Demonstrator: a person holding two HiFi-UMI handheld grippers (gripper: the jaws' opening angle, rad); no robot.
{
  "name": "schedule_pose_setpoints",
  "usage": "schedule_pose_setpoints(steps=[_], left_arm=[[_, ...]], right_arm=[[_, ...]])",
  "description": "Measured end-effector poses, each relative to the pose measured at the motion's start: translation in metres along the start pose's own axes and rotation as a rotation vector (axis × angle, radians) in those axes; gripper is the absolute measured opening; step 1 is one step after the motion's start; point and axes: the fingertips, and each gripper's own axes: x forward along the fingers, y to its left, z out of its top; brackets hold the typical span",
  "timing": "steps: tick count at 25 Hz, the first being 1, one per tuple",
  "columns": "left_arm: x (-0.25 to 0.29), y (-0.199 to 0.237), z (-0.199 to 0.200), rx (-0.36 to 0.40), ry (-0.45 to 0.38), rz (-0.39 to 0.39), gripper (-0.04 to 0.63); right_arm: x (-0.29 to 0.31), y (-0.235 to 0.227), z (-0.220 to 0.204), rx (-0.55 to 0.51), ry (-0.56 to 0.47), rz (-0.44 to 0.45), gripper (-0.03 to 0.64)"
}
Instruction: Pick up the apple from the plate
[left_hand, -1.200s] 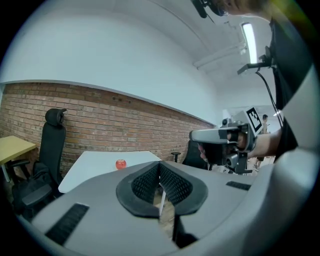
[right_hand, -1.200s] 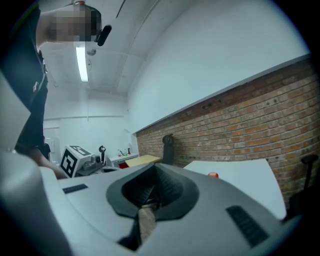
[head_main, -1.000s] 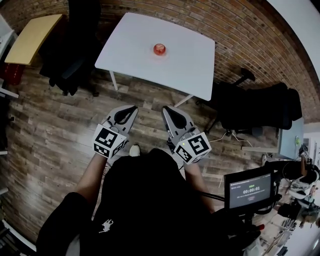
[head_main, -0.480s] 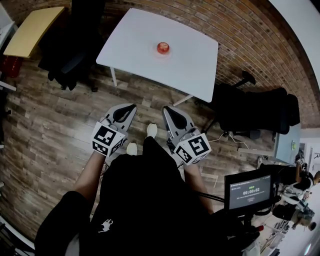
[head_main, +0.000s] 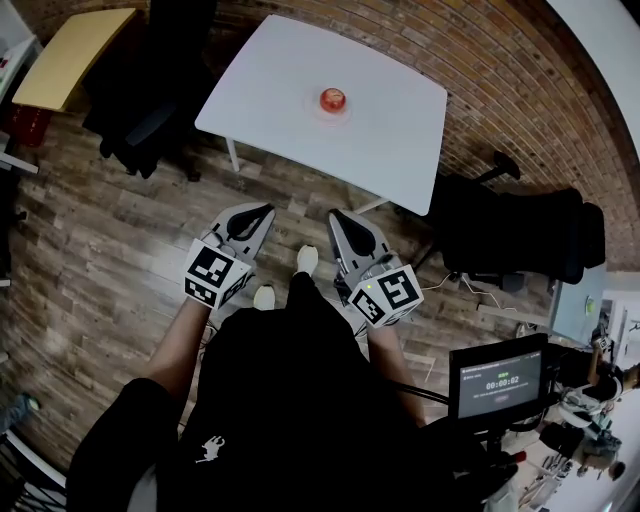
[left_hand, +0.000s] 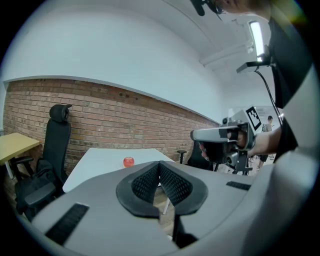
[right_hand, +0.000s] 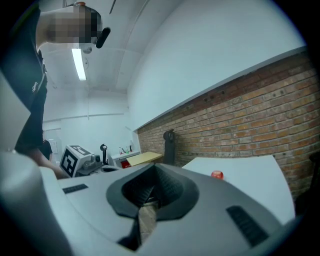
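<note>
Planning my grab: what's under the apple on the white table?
A pale plate lies under the apple; only its rim shows, its middle covered by the apple.

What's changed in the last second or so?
The person has stepped toward the white table; a shoe now shows ahead between the grippers. The left gripper and right gripper stay shut, empty, held out front. The apple stays untouched on the table.

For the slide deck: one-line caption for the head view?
Left gripper and right gripper, both shut and empty, held short of the white table; apple sits on its plate.
</note>
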Motion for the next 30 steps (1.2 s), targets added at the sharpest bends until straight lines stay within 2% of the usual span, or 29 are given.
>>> schedule_pose_setpoints(steps=[4,18,25,30], left_arm=[[0.017,0.005,0.009,0.011,-0.014,0.009,0.005],[0.081,0.022,0.03,0.024,0.013,0.023,0.005],[0.116,0.025,0.044,0.03,0.02,0.054,0.005],[0.159,0.03,0.061,0.031,0.035,0.077,0.005]], right_arm=[[0.008,-0.016,0.003,0.005,0.0,0.011,0.003],[0.027,-0.088,0.018,0.031,-0.011,0.021,0.003],[0.033,-0.126,0.026,0.033,-0.008,0.053,0.002],[0.042,-0.174,0.04,0.043,-0.015,0.077,0.003]])
